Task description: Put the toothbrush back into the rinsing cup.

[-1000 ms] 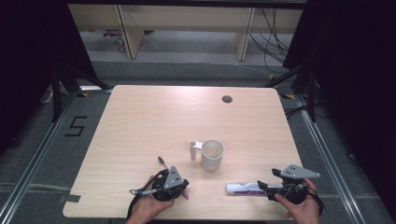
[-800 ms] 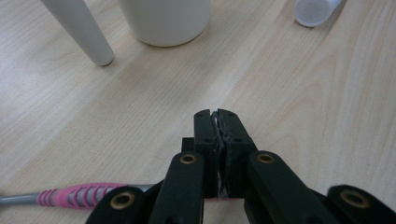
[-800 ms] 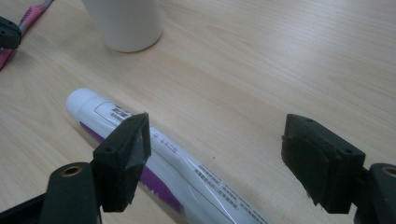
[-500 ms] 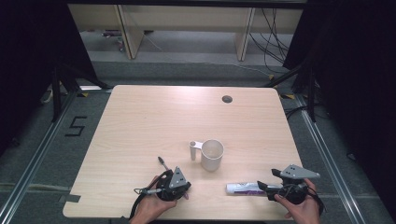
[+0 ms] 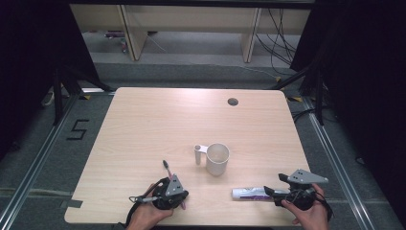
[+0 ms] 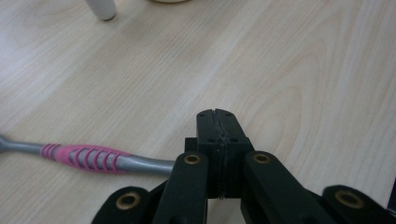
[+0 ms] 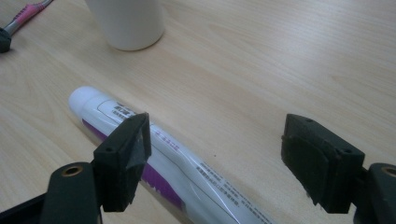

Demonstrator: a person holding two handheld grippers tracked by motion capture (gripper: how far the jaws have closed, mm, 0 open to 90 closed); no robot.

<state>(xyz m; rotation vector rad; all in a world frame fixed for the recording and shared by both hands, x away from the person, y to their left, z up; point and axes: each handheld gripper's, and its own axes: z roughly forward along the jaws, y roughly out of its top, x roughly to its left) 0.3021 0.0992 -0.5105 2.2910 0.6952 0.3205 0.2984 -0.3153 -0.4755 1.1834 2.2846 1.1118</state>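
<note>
On the wooden surface (image 5: 143, 124), the right tool (image 7: 215, 158) gapes wide around a toothpaste tube (image 7: 154, 154); the left tool (image 6: 218, 130), clenched empty, sits just beside a pink-handled toothbrush (image 6: 88, 157), near a white mug (image 5: 216, 158).

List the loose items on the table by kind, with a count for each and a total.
Cup: 1, white, with a handle
Toothbrush: 1, pink and grey, lying flat
Toothpaste tube: 1, white and purple, lying flat
Total: 3
</note>
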